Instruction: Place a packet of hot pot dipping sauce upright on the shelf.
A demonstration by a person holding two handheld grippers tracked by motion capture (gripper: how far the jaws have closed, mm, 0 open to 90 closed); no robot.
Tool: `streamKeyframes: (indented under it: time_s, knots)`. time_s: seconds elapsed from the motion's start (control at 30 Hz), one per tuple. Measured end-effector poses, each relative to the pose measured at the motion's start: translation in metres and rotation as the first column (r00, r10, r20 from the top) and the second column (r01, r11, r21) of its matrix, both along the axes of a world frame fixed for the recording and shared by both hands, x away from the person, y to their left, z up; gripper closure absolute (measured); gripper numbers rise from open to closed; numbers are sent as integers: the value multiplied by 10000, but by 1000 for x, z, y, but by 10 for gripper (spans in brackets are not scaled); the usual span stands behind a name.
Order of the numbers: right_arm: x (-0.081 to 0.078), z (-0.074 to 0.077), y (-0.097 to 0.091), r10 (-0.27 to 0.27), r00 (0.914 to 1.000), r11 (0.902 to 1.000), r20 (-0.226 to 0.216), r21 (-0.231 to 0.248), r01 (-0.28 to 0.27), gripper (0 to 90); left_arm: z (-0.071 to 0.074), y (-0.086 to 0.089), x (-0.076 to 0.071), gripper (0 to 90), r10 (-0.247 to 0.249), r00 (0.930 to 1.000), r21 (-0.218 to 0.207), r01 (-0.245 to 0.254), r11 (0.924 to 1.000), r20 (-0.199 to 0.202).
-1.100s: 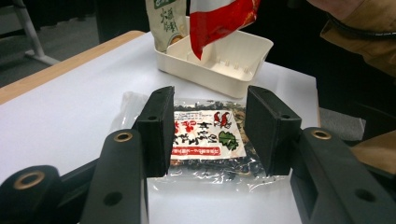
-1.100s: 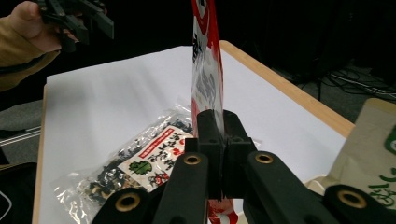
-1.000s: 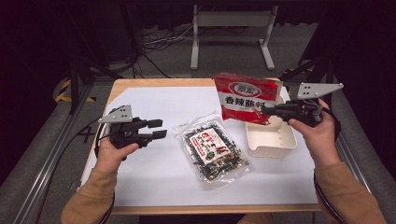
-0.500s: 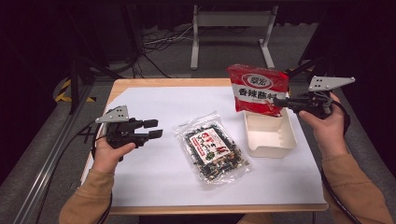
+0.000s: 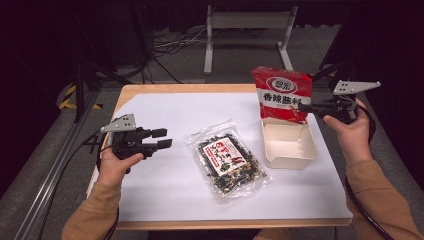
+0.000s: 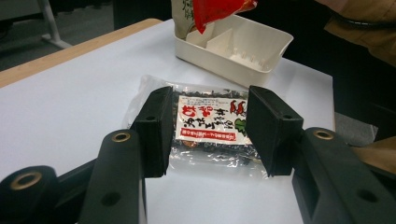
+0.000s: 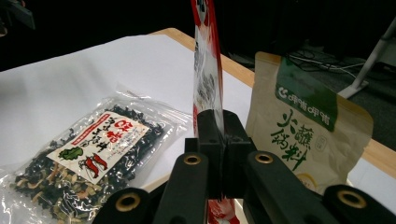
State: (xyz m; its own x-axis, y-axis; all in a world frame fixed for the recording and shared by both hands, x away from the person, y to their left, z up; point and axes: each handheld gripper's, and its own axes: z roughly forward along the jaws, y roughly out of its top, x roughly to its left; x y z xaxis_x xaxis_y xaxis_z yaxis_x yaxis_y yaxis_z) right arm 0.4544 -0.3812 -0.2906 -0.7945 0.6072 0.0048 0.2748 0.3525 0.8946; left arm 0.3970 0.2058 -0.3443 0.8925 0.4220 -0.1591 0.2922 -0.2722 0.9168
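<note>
The right gripper (image 5: 304, 106) pinched the red sachet (image 5: 282, 95) by its edge, jaws pressed together on it, holding it upright over the far end of the white tray (image 5: 289, 156). A beige pouch (image 7: 306, 126) stood in that tray. The left gripper (image 5: 162, 138), jaws spread and empty, hovered left of the tray, beyond the clear seaweed packet (image 5: 227, 160).
</note>
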Motion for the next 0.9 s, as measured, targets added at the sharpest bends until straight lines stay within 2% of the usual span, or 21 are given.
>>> streamKeyframes:
  time_s: [0.03, 0.43, 0.6, 0.77, 0.9]
  knots:
    - [2, -1, -1, -31, 10000, 10000, -44, -7, 31, 881, 0, 1, -1, 525, 66, 9999, -40, -67, 10000, -113]
    - [20, -19, -8, -211, 9974, 9996, -695, -197, 197, 881, -2, 3, -1, 524, 166, 9997, -80, -168, 9998, -164]
    - [26, -26, -5, -278, 9976, 9988, -630, -408, 253, 880, -3, 3, 0, 524, 85, 9999, -84, -86, 9999, -143]
    - [31, -32, -6, -416, 9970, 9983, -648, -423, 389, 881, -3, 4, 0, 524, 105, 9998, -99, -107, 9999, -175]
    - [36, -40, -11, -732, 9966, 9965, -382, -429, 715, 880, -4, 4, 0, 524, 158, 9995, -171, -163, 9997, -278]
